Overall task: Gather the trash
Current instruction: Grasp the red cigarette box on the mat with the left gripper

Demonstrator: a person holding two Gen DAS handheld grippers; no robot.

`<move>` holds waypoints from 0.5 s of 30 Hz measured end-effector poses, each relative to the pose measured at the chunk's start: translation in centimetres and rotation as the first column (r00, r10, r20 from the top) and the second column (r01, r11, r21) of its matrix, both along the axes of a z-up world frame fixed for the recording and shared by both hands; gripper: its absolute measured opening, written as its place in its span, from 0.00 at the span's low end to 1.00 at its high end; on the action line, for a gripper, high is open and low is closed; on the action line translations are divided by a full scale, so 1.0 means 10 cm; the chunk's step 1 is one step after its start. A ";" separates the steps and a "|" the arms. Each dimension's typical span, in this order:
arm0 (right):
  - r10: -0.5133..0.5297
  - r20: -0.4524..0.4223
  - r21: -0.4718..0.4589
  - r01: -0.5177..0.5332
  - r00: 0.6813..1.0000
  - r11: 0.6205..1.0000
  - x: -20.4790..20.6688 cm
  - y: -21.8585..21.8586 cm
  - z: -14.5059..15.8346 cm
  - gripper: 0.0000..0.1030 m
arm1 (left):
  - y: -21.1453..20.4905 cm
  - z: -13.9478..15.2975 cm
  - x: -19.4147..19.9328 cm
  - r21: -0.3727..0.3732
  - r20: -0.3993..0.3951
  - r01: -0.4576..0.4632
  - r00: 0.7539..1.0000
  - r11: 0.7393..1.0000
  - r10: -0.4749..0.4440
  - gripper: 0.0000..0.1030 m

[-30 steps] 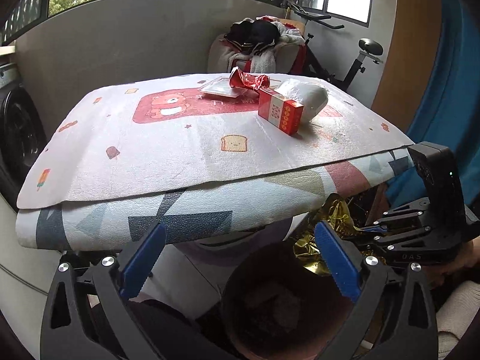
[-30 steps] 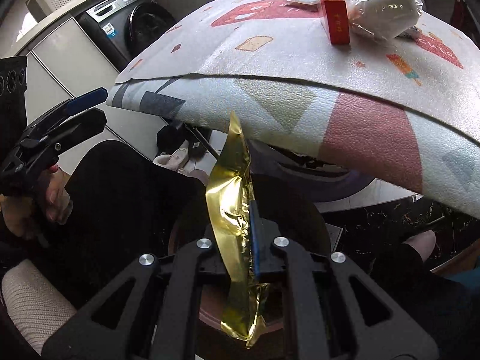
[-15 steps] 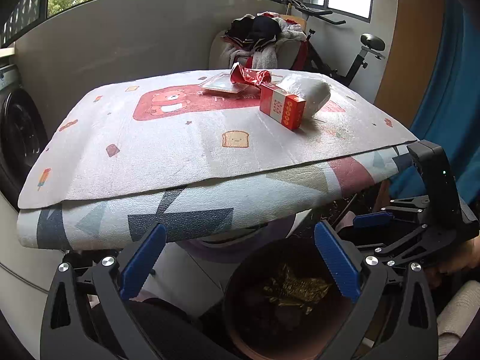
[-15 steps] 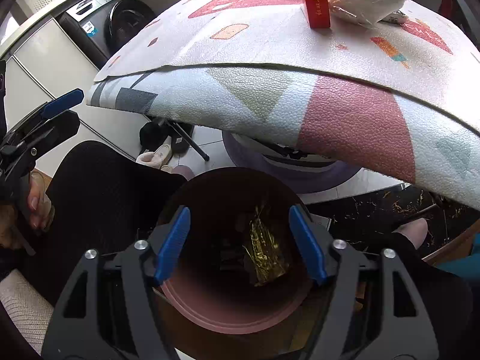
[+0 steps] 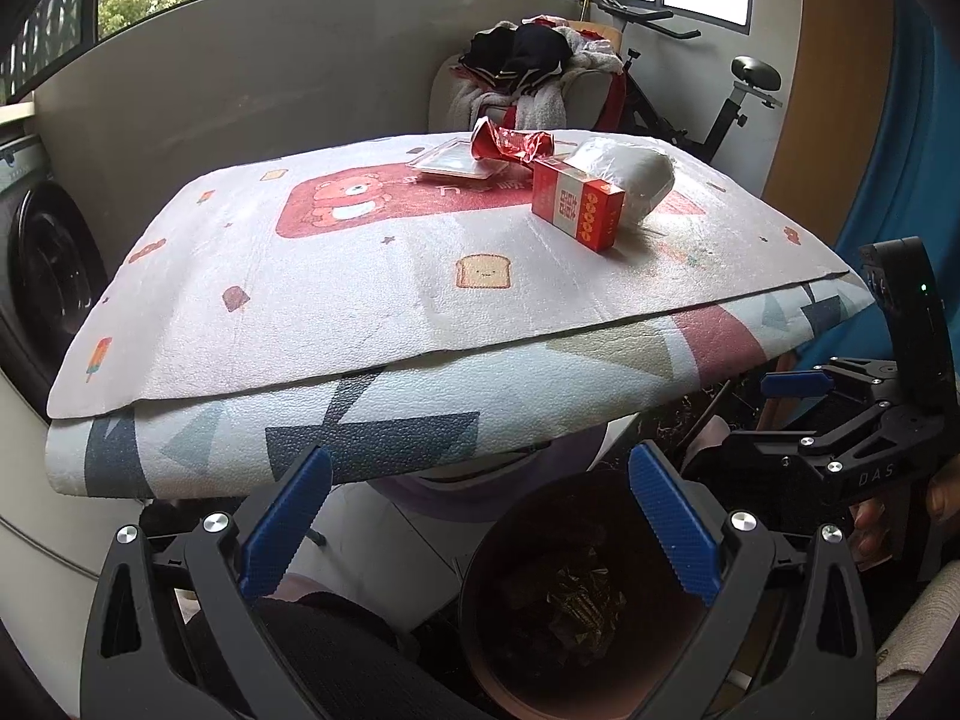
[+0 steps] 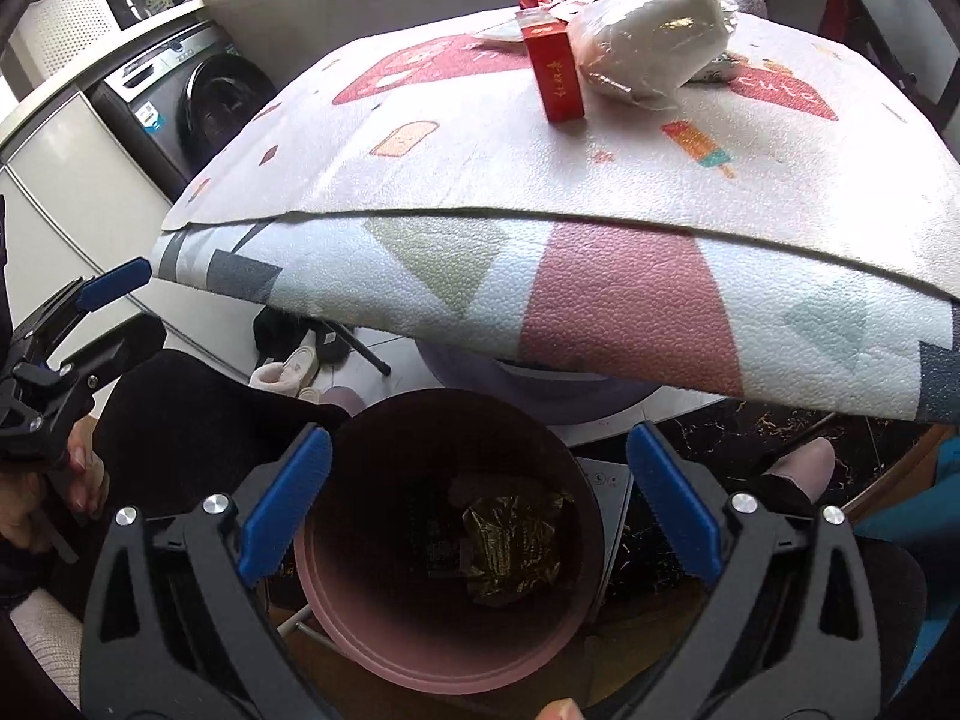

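Gold foil wrapper [image 6: 510,546] lies in the pink bin [image 6: 384,654] below your right gripper [image 6: 477,504], its empty jaws opening wide; your left gripper [image 5: 477,522] jaws gape empty.

**Surroundings of the work area**

A table is covered by a printed foam mat [image 5: 372,276] with a bear and toast pattern, laid over a second mat of coloured triangles [image 6: 600,300]. A front-loading washing machine [image 6: 198,102] stands left of the table. Behind it, an exercise bike [image 5: 714,90] stands beside a chair heaped with clothes [image 5: 534,72]. Slippers [image 6: 288,369] lie on the floor beneath the table.
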State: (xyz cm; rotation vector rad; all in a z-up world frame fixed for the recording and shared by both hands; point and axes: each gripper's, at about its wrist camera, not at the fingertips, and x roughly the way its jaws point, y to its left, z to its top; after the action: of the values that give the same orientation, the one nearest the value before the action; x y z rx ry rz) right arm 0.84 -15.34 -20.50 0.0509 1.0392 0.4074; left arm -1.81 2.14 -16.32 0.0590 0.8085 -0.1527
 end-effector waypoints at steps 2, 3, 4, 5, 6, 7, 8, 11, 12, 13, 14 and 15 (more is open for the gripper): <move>-0.035 0.038 -0.024 0.036 0.999 0.999 0.00 -0.04 0.05 0.95 | 0.01 0.00 0.01 0.004 -0.004 -0.006 1.000 1.000 0.006 0.94; -0.038 0.054 -0.024 0.039 0.998 0.999 0.01 -0.06 0.08 0.95 | 0.01 0.01 0.02 0.004 -0.006 -0.007 1.000 1.000 0.007 0.94; -0.035 0.067 -0.019 0.037 0.997 0.999 0.02 -0.09 0.11 0.95 | 0.02 0.01 0.03 0.000 -0.008 -0.008 1.000 1.000 0.008 0.94; -0.032 0.079 -0.010 0.033 0.996 0.999 0.03 -0.11 0.14 0.95 | 0.03 0.02 0.04 -0.006 -0.011 -0.010 1.000 1.000 0.010 0.94; -0.031 0.089 -0.003 0.032 0.996 0.999 0.05 -0.14 0.17 0.95 | 0.04 0.03 0.06 -0.011 -0.013 -0.012 1.000 1.000 0.012 0.94; -0.034 0.100 -0.002 0.034 0.994 0.999 0.07 -0.16 0.21 0.94 | 0.04 0.05 0.09 -0.014 -0.014 -0.014 1.000 1.000 0.014 0.94; -0.039 0.111 -0.004 0.040 0.993 0.999 0.09 -0.19 0.24 0.95 | 0.05 0.07 0.11 -0.017 -0.008 -0.014 1.000 1.000 0.014 0.94; -0.053 0.137 -0.005 0.054 0.989 0.999 0.18 -0.29 0.34 0.95 | 0.03 0.15 0.20 -0.040 0.006 -0.004 1.000 0.999 0.005 0.94; -0.057 0.142 -0.005 0.058 0.988 0.998 0.22 -0.32 0.37 0.95 | 0.02 0.18 0.24 -0.054 0.012 0.005 1.000 0.999 -0.005 0.94; -0.060 0.142 -0.003 0.061 0.988 0.998 0.25 -0.35 0.39 0.95 | 0.01 0.22 0.28 -0.066 0.023 0.018 1.000 0.998 -0.016 0.94; -0.057 0.138 0.001 0.058 0.989 0.998 0.28 -0.37 0.40 0.95 | -0.01 0.26 0.34 -0.091 0.035 0.039 0.999 0.995 -0.036 0.94; -0.049 0.136 0.006 0.049 0.989 0.999 0.31 -0.40 0.42 0.94 | -0.03 0.29 0.40 -0.122 0.039 0.063 0.998 0.991 -0.058 0.94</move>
State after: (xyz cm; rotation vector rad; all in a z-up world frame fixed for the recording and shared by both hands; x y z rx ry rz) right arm 3.99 -19.36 -16.34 0.0503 0.9008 0.3625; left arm 2.17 1.83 -13.41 -0.0306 0.7611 -0.2580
